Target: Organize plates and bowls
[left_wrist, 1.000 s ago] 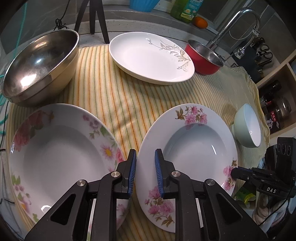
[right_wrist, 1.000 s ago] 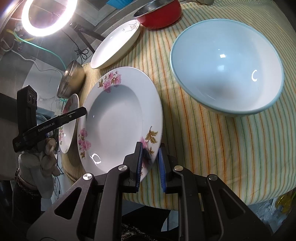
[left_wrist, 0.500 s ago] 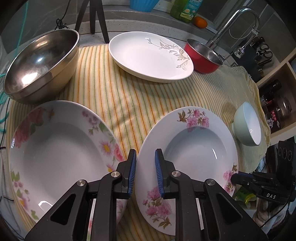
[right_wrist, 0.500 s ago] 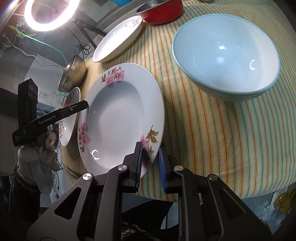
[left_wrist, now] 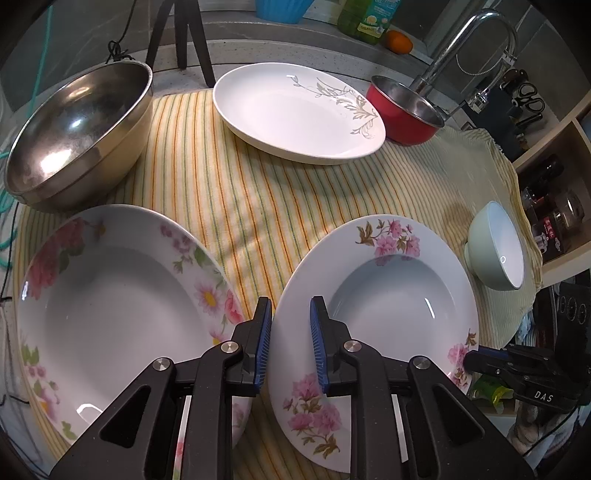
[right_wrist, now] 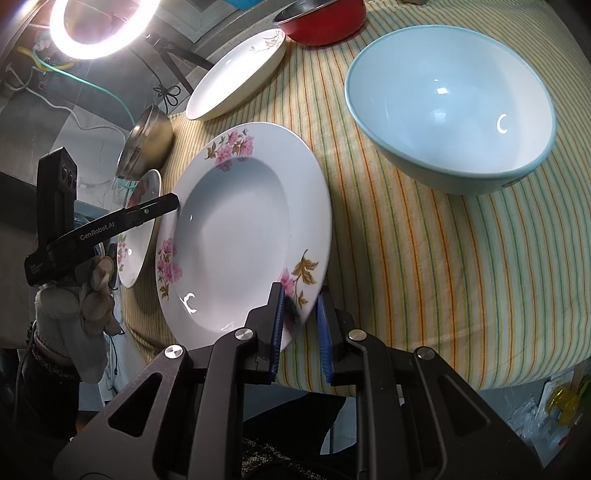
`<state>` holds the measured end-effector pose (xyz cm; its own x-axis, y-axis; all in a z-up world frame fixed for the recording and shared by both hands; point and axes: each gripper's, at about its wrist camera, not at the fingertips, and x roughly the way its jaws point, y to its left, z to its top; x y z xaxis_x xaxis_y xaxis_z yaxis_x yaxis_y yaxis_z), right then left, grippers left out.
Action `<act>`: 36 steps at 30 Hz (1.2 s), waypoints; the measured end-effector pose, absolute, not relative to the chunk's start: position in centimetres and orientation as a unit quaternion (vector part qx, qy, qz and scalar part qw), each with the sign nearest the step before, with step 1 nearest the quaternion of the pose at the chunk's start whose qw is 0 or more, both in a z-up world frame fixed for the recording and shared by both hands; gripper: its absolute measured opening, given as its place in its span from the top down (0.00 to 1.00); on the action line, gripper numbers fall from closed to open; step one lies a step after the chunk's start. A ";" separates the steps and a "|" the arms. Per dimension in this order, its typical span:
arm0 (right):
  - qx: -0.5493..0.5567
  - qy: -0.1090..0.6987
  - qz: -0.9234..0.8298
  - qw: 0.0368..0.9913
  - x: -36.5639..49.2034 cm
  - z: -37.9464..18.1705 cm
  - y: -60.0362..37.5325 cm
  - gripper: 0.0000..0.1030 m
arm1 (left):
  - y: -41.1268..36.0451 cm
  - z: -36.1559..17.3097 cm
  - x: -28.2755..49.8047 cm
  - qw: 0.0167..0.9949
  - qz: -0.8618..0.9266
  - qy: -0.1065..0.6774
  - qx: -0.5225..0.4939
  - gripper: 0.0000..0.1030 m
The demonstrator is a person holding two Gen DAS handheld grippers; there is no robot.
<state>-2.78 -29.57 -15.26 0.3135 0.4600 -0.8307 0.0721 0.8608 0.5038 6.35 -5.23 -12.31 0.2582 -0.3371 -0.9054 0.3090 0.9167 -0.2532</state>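
Observation:
A deep plate with pink flowers [left_wrist: 388, 306] is held tilted above the striped cloth, gripped by both grippers. My left gripper [left_wrist: 290, 345] is shut on its left rim. My right gripper [right_wrist: 300, 330] is shut on its near rim [right_wrist: 295, 295] and shows as a dark tip in the left wrist view [left_wrist: 480, 360]. A second flowered deep plate [left_wrist: 110, 306] lies to the left on the cloth. A pale blue bowl [right_wrist: 450, 103] stands to the right, and it also shows in the left wrist view [left_wrist: 496, 247].
A steel bowl [left_wrist: 74, 136] sits at the far left, a white oval plate with a leaf print [left_wrist: 295, 110] at the back, a red pot [left_wrist: 406, 114] by the tap [left_wrist: 469, 40]. A ring light [right_wrist: 96, 26] and tripod stand behind. The cloth's edge [right_wrist: 443, 373] is close.
The held plate has lifted and tilted more, its left rim higher. Both grippers stay shut on it. The other dishes have not moved.

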 end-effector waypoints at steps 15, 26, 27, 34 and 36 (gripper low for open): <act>0.195 0.573 0.111 0.788 -2.8 -14.0 -29.5 0.79 | -5.3 -12.0 6.2 0.796 -0.200 0.571 -0.014 0.69; 0.179 0.529 0.118 0.821 -1.7 -10.5 -29.2 0.56 | -3.3 -8.8 4.9 0.827 -0.186 0.530 -0.038 0.59; 0.178 0.527 0.121 0.822 -1.3 -10.3 -29.0 0.56 | -2.7 -8.6 4.7 0.830 -0.179 0.527 -0.043 0.59; 0.163 0.524 0.166 0.820 1.1 -9.6 -25.5 0.56 | 2.0 -8.2 3.2 0.843 -0.126 0.515 -0.084 0.59; 0.154 0.523 0.180 0.819 1.8 -9.4 -24.4 0.56 | 3.4 -8.1 2.7 0.847 -0.109 0.512 -0.097 0.59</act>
<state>1.75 -24.37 -9.38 0.3880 0.4551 -0.8015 -0.1332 0.8882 0.4398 2.72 3.38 -8.14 0.4530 -0.2841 -0.8451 0.0849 0.9573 -0.2763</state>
